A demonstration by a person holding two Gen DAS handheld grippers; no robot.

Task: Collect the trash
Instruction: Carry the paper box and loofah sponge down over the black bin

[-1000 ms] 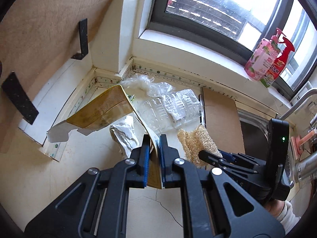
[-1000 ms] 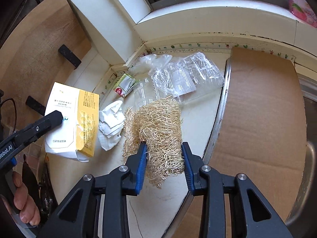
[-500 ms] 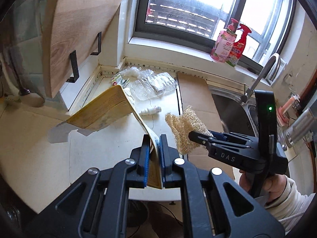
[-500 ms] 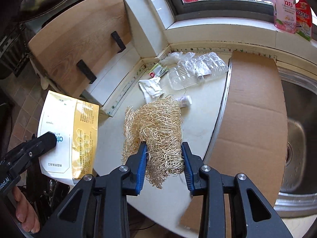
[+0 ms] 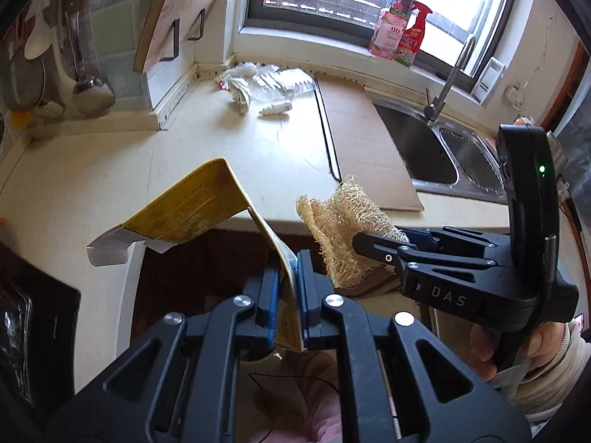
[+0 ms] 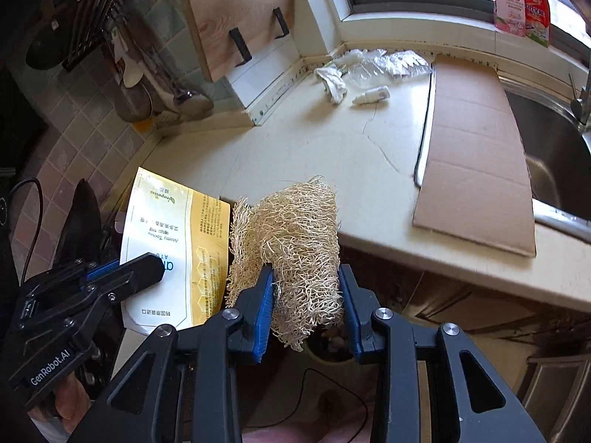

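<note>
Off the front edge of the surface (image 6: 295, 155), both grippers are hanging out in the air with their loads. Between the left gripper (image 5: 286, 297)'s nearly closed jaws, a flattened yellow and white carton (image 5: 192, 210) is being pinched by one end, its free flap jutting out to the left in the left wrist view. In the right wrist view the same carton (image 6: 173, 243) is showing its printed face, with the left gripper (image 6: 147, 262) clamped across it and a hand (image 6: 70, 395) gripping the handle below.

Beside it, the right gripper (image 6: 306, 295) is squeezing a tan loofah sponge (image 6: 291, 243) between its blue pads, the jaws standing partly apart around the sponge's bulk. From the left wrist camera the loofah (image 5: 340, 217) is sticking out past the right gripper (image 5: 369, 240), which a hand (image 5: 517, 343) in a pale sleeve is holding.

Far back on the surface, near the corner under the window, other scraps are lying together: a crumpled white tissue (image 6: 334, 83), a small white bottle (image 6: 371, 95) on its side just beside it, and clear plastic packaging (image 6: 391, 62) against the wall. A sheet of brown cardboard (image 6: 476, 147) is lying flat next to the steel sink (image 6: 554, 155), and two spray bottles (image 6: 521, 3) are standing on the sill.
</note>
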